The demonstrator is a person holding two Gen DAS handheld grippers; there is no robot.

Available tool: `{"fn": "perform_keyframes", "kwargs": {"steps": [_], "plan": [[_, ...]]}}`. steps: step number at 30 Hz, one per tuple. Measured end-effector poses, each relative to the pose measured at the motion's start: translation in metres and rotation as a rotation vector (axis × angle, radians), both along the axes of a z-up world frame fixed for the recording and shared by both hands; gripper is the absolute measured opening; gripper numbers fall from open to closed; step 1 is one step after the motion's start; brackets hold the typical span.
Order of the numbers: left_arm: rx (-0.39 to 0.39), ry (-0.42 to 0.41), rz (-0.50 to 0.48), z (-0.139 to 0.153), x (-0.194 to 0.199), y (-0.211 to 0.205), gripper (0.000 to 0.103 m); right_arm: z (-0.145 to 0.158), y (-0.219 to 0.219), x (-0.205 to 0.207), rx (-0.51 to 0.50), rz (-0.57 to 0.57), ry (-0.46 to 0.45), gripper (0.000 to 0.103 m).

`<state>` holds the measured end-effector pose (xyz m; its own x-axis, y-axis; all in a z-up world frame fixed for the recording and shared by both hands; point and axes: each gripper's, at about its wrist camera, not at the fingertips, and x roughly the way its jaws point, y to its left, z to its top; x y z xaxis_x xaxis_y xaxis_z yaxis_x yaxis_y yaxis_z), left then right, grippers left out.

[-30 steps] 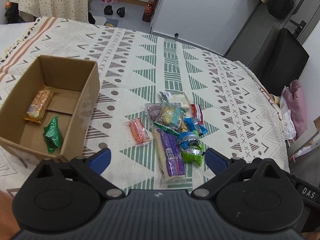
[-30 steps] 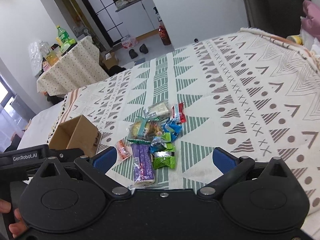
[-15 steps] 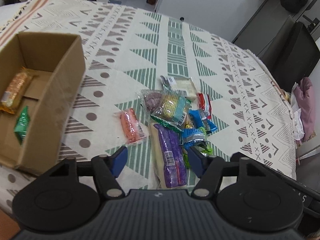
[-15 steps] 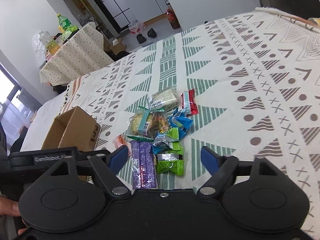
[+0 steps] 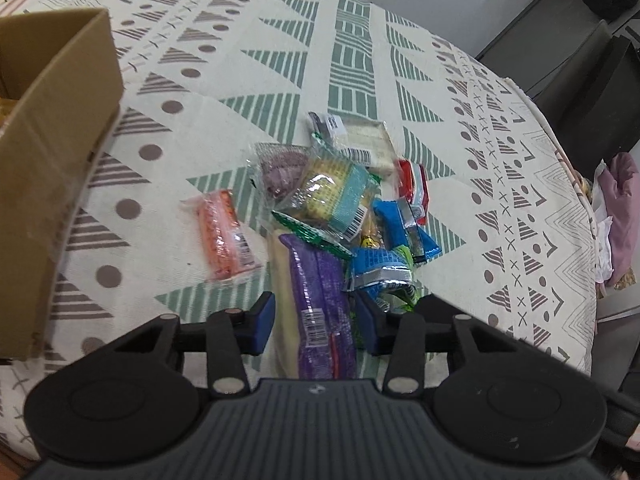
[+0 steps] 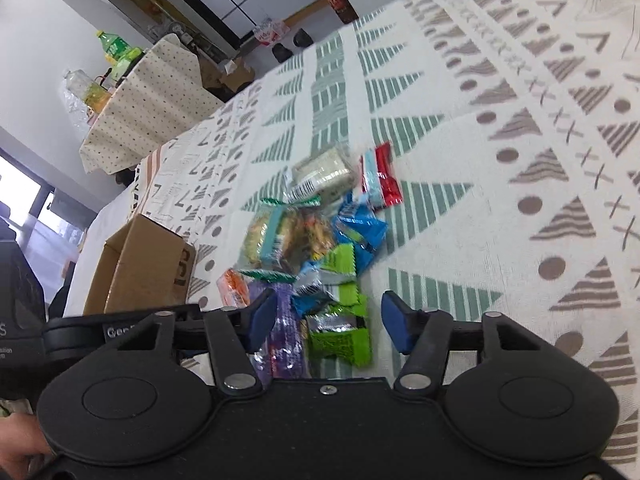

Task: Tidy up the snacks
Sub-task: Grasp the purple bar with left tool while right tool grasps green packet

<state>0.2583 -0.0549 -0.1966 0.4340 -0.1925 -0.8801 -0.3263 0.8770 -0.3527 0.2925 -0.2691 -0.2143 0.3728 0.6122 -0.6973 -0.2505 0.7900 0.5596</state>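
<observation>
Snacks [image 5: 340, 216] in shiny crinkled wrappers, long purple pack [image 5: 320, 296] between left gripper's [image 5: 316, 322] parted, empty jaws.

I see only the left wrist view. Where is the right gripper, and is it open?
Observer: The right gripper is open, low over the near end of the pile.
Operator: What lies between its fingers?
Observer: A green packet. A gap shows on each side, so it is not clamped.
Operator: Is my gripper near it?
Observer: Yes. In the right wrist view, the body of the left gripper sits just to the left of the right one, in front of the box.
</observation>
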Motion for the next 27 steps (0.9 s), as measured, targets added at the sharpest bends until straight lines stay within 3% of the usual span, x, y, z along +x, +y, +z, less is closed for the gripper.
{"fn": "perform_keyframes", "kwargs": {"steps": [10,13,15,20,27], "plan": [[0.025,0.034,0.004,-0.019,0.01,-0.009,0.041,-0.021,0.009,-0.001,-0.032,0.06,0.046,0.047],[0.043,0.022,-0.009,-0.019,0.009,-0.013,0.038,-0.023,0.01,-0.001,-0.032,0.062,0.042,0.036],[0.038,0.023,-0.008,-0.018,0.008,-0.014,0.034,-0.023,0.009,-0.002,-0.029,0.062,0.037,0.035],[0.046,0.016,-0.01,-0.01,0.002,-0.015,0.027,-0.018,0.011,-0.006,-0.015,0.073,0.028,0.027],[0.057,-0.022,-0.004,0.014,-0.015,-0.014,0.02,0.002,0.002,-0.014,0.024,0.047,-0.029,0.025]]}}
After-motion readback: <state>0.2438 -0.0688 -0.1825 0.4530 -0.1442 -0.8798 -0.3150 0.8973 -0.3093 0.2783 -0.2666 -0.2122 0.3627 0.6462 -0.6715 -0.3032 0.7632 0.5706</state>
